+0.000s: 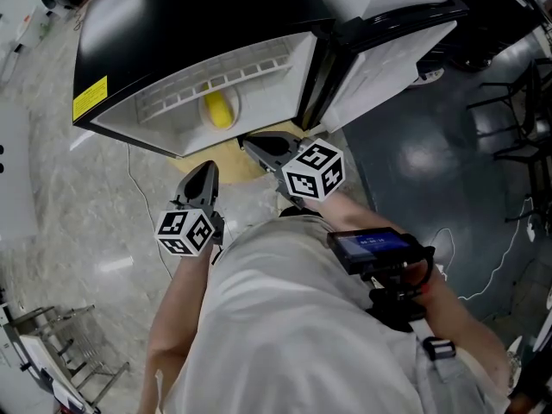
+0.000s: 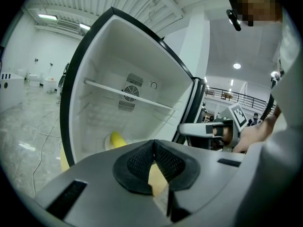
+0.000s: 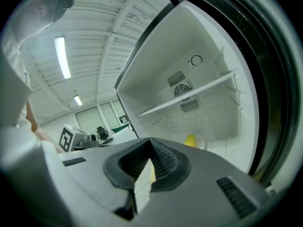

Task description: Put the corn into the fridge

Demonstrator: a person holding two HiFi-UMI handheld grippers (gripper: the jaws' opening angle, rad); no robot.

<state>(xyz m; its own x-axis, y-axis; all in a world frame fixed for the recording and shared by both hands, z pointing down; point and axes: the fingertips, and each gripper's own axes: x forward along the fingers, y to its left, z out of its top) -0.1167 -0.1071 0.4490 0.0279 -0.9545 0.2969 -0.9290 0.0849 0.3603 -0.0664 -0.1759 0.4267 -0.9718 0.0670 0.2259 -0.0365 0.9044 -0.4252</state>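
A: Where does the corn [image 1: 220, 110] sit?

B: It lies inside the fridge [image 1: 172, 33], low down on the cabinet floor and near the back wall, below the wire shelf [image 2: 128, 94]. Neither tool touches it. The left gripper [image 2: 154, 143] has its pads pressed together on nothing, and the right gripper [image 3: 150, 143] looks the same, closed and empty. Both hang just outside the opening.

A: So what could go wrong from here?

B: The door [image 1: 388, 59] stands wide open, so closing it is probably what remains. With the jaws together, the person can only push, and a hard tip may skid across that smooth panel. A hard swing could also jolt the cabinet. The corn is rounded, so a knock might roll it forward toward the sill, where the closing door could catch it.

A: Anything underfoot?

B: A thin cable [image 1: 136, 188] trails over the floor beside the fridge. A step to the left could snag it.

A: And the surfaces?

B: The fridge is glossy black outside and matte white plastic inside, with moulded ribs and a round fan grille [image 2: 131, 92] on the back wall. The shelf is a thin pale rack. The corn is a smooth, bright yellow, stubby cylinder. It seems to rest against a pale round dish, though that is hard to confirm. The gripper bodies are grey plastic, and the pads are black with a fine cross-hatched grip.
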